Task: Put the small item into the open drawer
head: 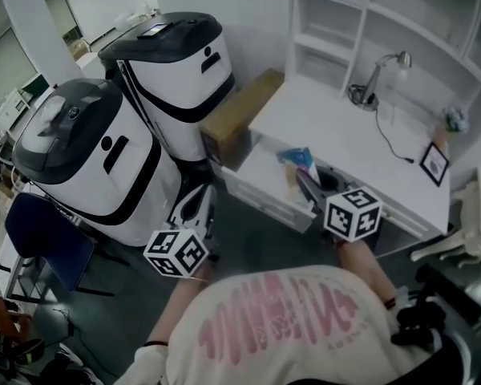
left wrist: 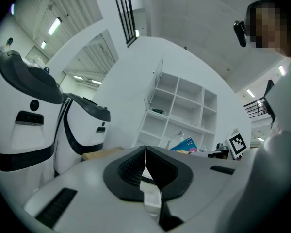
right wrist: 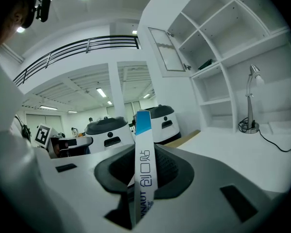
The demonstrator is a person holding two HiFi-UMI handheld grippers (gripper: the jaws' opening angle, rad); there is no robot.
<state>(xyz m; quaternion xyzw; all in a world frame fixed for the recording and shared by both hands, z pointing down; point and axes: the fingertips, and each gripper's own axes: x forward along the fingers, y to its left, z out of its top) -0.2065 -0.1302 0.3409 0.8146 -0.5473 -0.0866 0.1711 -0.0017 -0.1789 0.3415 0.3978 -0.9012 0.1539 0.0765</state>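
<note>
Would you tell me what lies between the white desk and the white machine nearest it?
A brown cardboard box stands between the desk and the machine, seen in the head view.

Smooth printed packet (right wrist: 145,164), perhaps paper, glossy plastic machines (head: 88,159), matt white desk (head: 337,119).

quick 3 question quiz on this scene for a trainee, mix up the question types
1. True or false: the left gripper has its jaws wide apart.
2. What are the jaws of the right gripper closed on?
A. a desk lamp
B. a slim white-and-blue box
C. a cardboard carton
3. Fill in: the drawer of the white desk is ___.

Key: 1 false; 2 B; 3 open
</note>
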